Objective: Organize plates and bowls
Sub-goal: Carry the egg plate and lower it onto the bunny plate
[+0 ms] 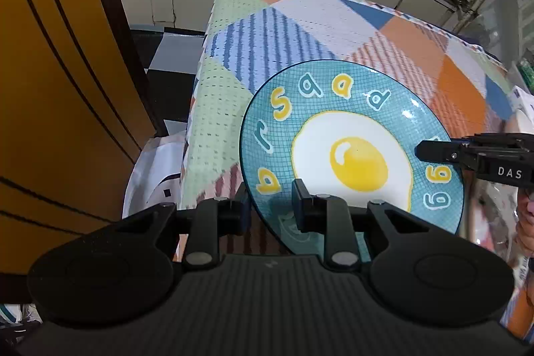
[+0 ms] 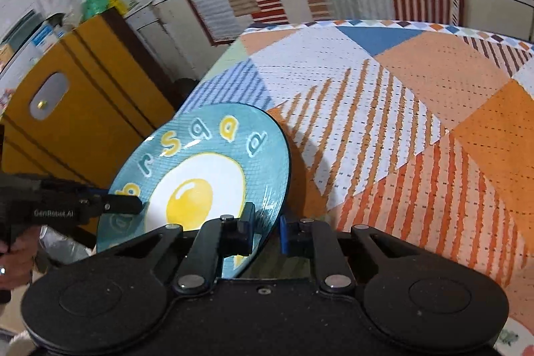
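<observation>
Facing yellow cabinet handle [image 2: 44, 100], right view only

plate [image 1: 350, 135] near table [image 1: 300, 22] left corner, left gripper [image 1: 270, 202] on its near rim, right gripper [image 2: 265, 231] on opposite rim, cabinet [image 1: 50, 89] left of table

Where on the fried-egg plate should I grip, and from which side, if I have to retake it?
Take the fried-egg plate by its thin rim, one finger above and one below. Its broad flat face gives nothing to pinch. The left gripper and the right gripper are clamped that way now, at rim spots well apart, which probably steadies the plate above the patchwork tablecloth.
</observation>
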The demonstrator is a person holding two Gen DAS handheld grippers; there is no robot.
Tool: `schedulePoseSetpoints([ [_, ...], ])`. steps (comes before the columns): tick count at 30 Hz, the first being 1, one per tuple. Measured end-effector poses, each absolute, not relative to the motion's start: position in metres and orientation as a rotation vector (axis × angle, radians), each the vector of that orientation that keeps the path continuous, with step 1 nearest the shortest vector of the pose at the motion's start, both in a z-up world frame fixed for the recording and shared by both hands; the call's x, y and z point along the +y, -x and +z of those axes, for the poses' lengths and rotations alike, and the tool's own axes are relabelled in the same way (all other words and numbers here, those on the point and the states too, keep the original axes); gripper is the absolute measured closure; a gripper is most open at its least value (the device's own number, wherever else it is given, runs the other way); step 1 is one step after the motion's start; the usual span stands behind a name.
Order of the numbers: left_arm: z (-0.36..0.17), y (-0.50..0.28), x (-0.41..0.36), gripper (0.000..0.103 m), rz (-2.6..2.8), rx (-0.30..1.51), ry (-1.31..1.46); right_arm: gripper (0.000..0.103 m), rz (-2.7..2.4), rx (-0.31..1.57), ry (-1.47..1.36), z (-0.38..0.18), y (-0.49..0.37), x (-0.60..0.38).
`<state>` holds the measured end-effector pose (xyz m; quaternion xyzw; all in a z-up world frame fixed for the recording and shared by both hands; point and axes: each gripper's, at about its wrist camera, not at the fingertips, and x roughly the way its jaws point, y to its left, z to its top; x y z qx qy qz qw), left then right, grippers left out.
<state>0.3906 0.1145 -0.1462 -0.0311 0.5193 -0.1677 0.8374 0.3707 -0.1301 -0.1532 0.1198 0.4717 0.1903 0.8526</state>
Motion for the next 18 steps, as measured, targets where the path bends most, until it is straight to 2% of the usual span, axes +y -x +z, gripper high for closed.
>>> schedulePoseSetpoints([
  [10,-0.078,-0.337,0.094,0.079,-0.429,1.029,0.020,0.084,0.459,0.900,-0.205,-0.090,-0.318,-0.154],
  [18,-0.038,-0.296,0.045,0.079,-0.560,0.979,-0.014,0.084,0.389,0.820,-0.184,-0.037,-0.260,-0.196],
])
